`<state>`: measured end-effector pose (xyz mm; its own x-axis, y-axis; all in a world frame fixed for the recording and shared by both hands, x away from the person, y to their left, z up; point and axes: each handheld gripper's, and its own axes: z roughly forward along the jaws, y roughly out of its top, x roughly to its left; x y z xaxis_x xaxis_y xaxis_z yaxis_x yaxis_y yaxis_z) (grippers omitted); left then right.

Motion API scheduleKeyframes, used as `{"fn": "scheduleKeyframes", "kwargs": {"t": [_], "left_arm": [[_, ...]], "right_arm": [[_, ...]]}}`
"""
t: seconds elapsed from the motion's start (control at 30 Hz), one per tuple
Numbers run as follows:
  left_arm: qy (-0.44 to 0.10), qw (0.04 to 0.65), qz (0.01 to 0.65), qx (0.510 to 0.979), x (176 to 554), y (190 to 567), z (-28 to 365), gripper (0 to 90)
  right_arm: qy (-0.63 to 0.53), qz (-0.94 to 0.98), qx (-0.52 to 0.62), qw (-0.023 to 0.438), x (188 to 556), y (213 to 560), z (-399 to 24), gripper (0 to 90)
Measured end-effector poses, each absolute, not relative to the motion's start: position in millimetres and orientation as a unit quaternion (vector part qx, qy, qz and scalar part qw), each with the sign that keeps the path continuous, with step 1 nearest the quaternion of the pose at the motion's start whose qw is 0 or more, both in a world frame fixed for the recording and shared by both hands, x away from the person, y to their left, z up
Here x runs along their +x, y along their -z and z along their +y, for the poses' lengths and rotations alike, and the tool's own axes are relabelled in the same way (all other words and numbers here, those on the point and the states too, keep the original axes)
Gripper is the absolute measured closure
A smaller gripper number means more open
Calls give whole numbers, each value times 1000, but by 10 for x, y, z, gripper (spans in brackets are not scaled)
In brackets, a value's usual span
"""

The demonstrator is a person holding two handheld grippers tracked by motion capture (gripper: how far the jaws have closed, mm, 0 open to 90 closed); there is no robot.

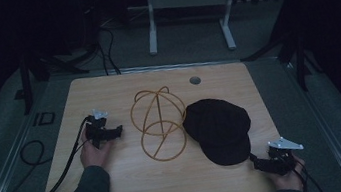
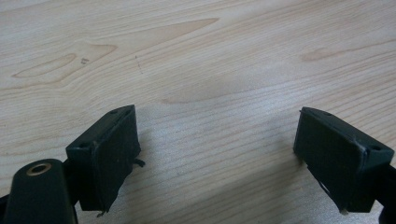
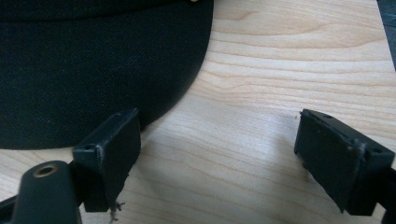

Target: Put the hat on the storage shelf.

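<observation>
One black fabric cap (image 1: 220, 130) and one golden wire hat stand (image 1: 159, 123) sit on the wooden desk (image 1: 136, 191); two hand-held grippers, left hand-held gripper (image 1: 113, 131) and right hand-held gripper (image 1: 257, 160), both released, empty.

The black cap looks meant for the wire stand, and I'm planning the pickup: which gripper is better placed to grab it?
Probably the right. The right gripper sits at the black cap's brim, jaws open. The left gripper faces bare table, with the wire stand between it and the cap.
</observation>
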<state>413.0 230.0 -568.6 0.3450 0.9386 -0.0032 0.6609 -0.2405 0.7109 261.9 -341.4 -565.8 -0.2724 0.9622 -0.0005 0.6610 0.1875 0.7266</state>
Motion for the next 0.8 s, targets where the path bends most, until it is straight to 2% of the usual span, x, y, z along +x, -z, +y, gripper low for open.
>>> {"fn": "scheduleKeyframes", "kwargs": {"t": [0.8], "left_arm": [[-219,317,529,756,4130,5686,2300,137]], "right_arm": [[-312,738,552,233,2615,5645,-3382,152]]}}
